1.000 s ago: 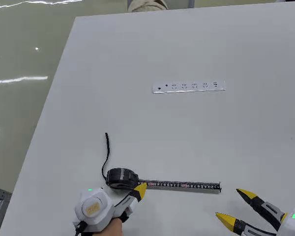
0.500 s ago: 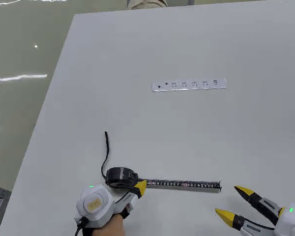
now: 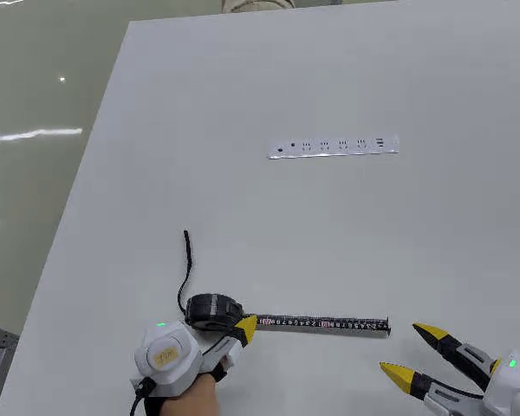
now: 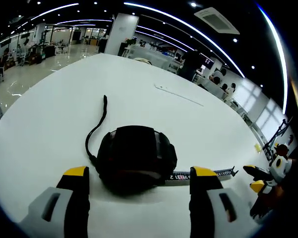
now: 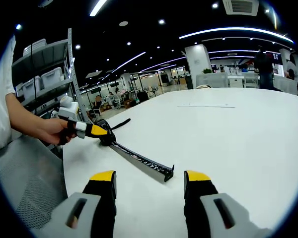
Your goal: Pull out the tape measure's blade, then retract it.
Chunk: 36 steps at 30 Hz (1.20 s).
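Found the left gripper [image 4: 140, 172] released, yellow-tipped jaws spread wide to either side of the tape measure [image 3: 215, 310], with a strip of white bench [image 3: 329, 243] visible between its black case [image 4: 136, 156] and the right-hand jaw in the left gripper view. Found the right gripper [image 5: 150, 176] likewise released, jaws parted and grasping nothing, aimed at the hook [image 5: 168, 172] ending the blade [image 5: 139, 158], close ahead yet apart from both tips. Got from the left gripper view the case close up, squat and ribbed, plus the right gripper small at the far right edge. Got from the right gripper view the blade foreshortened along its whole drawn length, the hand [image 5: 52, 130] around the left gripper, and shelving [image 5: 44, 74] with bins behind it. Took the full layout from the head view: tape measure near the person's edge of the bench, toward its left side, case at the left, blade lying flat on the surface with markings up. Traced its long axis from side to side across the person, roughly level with the near edge, hook pointing right toward the right gripper. Noted a thin black cord [image 3: 191, 264] curling from the case away from the person, a white power strip [image 3: 333, 146] well apart farther up the bench, about parallel to the blade, and glossy floor [image 3: 35, 130] beyond the left edge.
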Available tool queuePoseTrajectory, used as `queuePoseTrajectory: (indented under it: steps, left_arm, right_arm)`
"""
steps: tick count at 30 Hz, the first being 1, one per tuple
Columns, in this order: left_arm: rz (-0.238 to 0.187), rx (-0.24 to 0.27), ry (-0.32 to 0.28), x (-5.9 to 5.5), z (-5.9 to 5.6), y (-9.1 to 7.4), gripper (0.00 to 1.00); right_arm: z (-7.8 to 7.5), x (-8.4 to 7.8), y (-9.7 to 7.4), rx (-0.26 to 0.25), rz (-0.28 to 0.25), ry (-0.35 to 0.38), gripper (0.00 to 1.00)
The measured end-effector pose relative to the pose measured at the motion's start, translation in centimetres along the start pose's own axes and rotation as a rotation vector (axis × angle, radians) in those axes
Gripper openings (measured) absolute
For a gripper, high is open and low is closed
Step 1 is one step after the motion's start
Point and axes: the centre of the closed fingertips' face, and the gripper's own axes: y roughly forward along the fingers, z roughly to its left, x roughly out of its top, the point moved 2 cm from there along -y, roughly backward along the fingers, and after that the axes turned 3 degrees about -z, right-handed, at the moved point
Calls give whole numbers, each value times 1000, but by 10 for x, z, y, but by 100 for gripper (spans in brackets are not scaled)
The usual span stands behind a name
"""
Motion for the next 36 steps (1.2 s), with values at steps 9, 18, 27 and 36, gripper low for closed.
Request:
queuePoseTrajectory:
  steps: [9,18,27,36]
  left_arm:
    - [8,-5,5,0,-1,3,79]
    - [12,-11,4,1,-2,6,77]
    - [17,-18,0,0,-4,7,75]
    - [18,-13,-6,0,-4,7,74]
  right_arm:
    - [-1,-1,1,1,6,1,54]
    - [-5,-2,2,-5,12,-2,53]
    - [-5,-2,2,-6,16,1,53]
    - [-5,-3,3,-5,18,3,52]
